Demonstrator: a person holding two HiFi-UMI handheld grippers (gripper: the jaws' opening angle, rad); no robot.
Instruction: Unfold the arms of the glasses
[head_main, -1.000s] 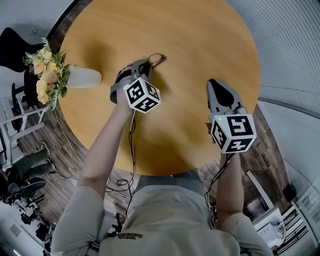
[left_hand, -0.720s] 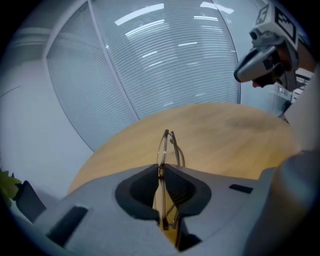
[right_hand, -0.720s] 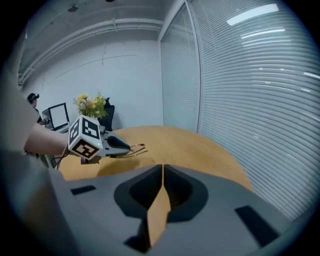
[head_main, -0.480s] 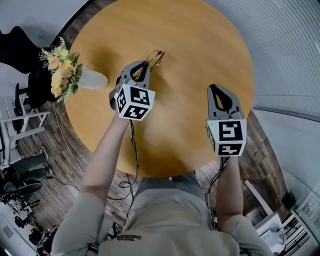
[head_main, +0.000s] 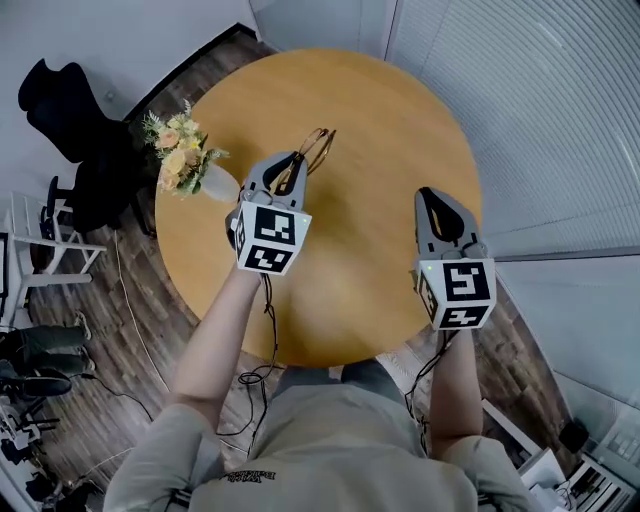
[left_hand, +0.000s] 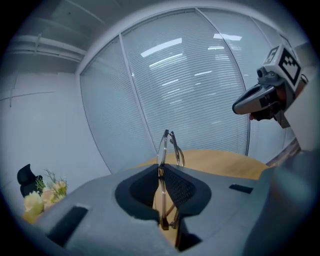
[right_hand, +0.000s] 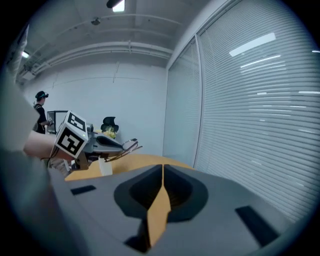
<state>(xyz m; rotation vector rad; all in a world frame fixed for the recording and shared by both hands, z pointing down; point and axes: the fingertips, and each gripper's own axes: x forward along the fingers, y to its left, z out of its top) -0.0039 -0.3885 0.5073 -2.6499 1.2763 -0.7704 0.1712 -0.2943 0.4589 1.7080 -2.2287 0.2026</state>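
Thin-framed folded glasses (head_main: 317, 146) hang above the round wooden table (head_main: 370, 110), pinched in my left gripper (head_main: 298, 160). In the left gripper view the frame (left_hand: 166, 146) stands on edge between the pads, one lens rising past the tips of the left gripper (left_hand: 161, 169), which is shut on it. My right gripper (head_main: 429, 193) floats to the right over the table, apart from the glasses, its jaws shut with nothing in them. The right gripper view shows its tips (right_hand: 162, 167) touching, and the left gripper (right_hand: 102, 143) with the glasses (right_hand: 128, 147) off to the left.
A white vase (head_main: 218, 183) of flowers (head_main: 176, 146) stands at the table's left edge. A black chair (head_main: 70, 105) is on the floor beyond it. Window blinds (head_main: 540, 110) run along the right. A cable (head_main: 262, 340) hangs below my left arm.
Both grippers have risen from the table. The left one has lifted the glasses off the tabletop and rolled, so its marker cube now faces differently. The right has rolled a little.
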